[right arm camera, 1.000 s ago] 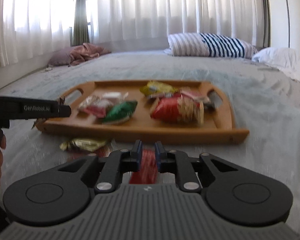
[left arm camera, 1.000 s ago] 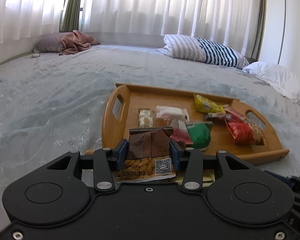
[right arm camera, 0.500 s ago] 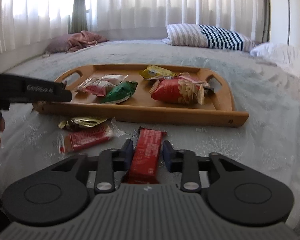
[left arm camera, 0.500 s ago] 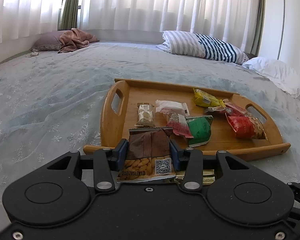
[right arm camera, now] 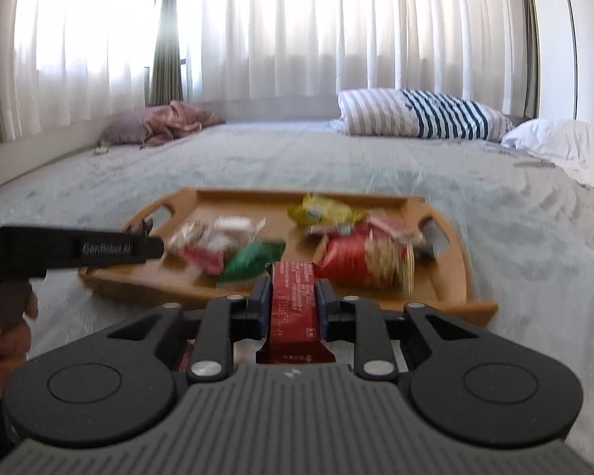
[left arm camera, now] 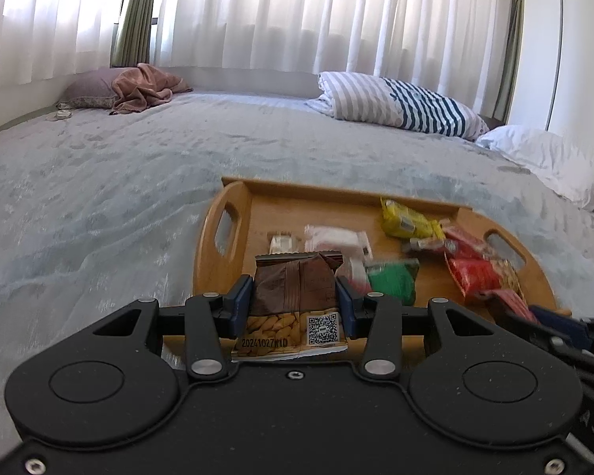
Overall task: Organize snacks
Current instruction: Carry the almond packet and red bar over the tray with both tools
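A wooden tray with handle cut-outs lies on the grey bedspread and holds several snack packets: yellow, green, red and white. My left gripper is shut on a brown almond packet, held just in front of the tray's near left corner. In the right wrist view my right gripper is shut on a red snack bar, lifted before the tray's near rim. The left gripper's side and a hand show at that view's left.
A striped pillow and a white pillow lie at the back right of the bed. A brown cloth on a pillow sits at the back left. White curtains hang behind. The right gripper's tip pokes in at right.
My right gripper closed on the red bar that lay on the bedspread and lifted it toward the tray. The left gripper kept its hold on the almond packet and barely moved.
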